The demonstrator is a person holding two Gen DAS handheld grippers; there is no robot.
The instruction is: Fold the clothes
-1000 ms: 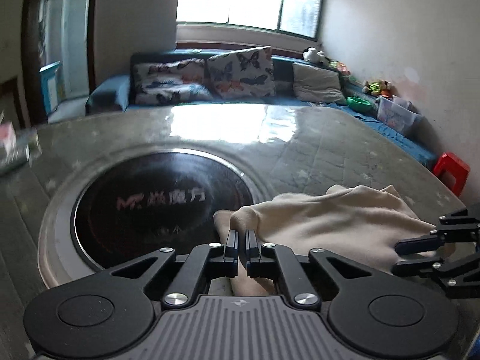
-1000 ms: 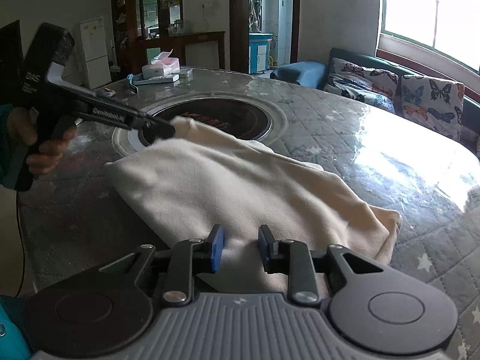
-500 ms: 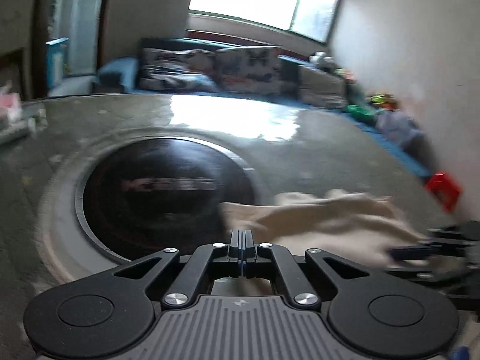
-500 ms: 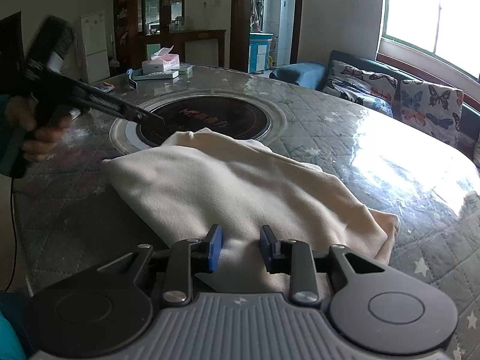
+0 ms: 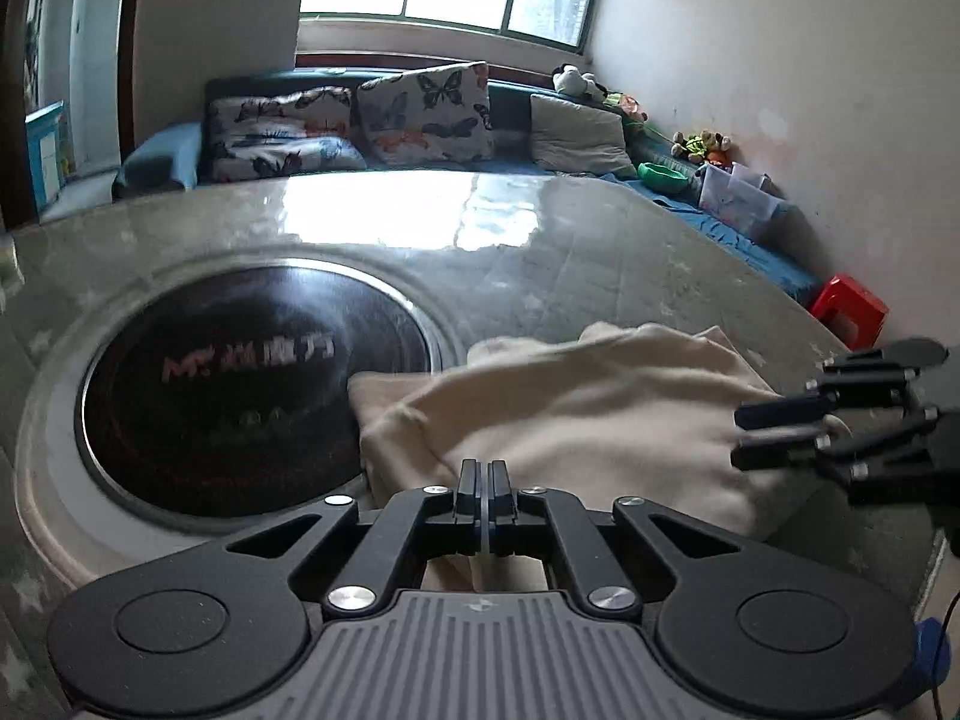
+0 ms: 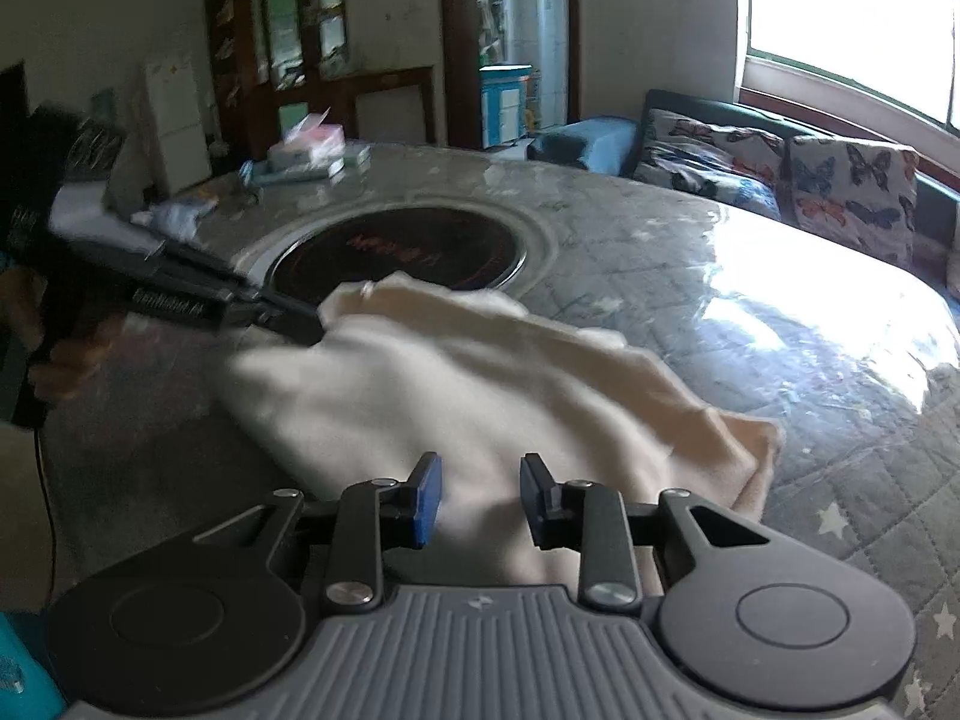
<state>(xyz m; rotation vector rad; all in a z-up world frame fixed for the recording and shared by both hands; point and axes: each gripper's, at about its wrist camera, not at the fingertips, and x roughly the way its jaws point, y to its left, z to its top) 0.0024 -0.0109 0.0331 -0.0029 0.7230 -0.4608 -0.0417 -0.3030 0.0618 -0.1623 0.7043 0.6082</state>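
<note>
Two grippers work one cream garment (image 5: pixel 600 414) here, and it lies in a loose bundle on the quilted tabletop (image 5: pixel 540 276), its far corner overlapping the rim of the black round hob (image 5: pixel 240 384) set into the surface. The left gripper (image 5: pixel 482 501) is pinched fully together, and the right wrist view shows its tip (image 6: pixel 300 327) clamped on a corner of the cloth, lifting that end clear. The right gripper (image 6: pixel 480 495) stands wide open, its blue-padded fingers (image 6: pixel 427 498) poised just above the near edge with nothing between them. The fabric looks soft and light, limp enough to sag and crease wherever it is unsupported, so a single hold will likely let it droop. A sensible grip for the right side would be the near hem or corner, opposite the held one, taken deep enough that the layers do not slip apart. Tissue box (image 6: pixel 309 141) sits well apart.
</note>
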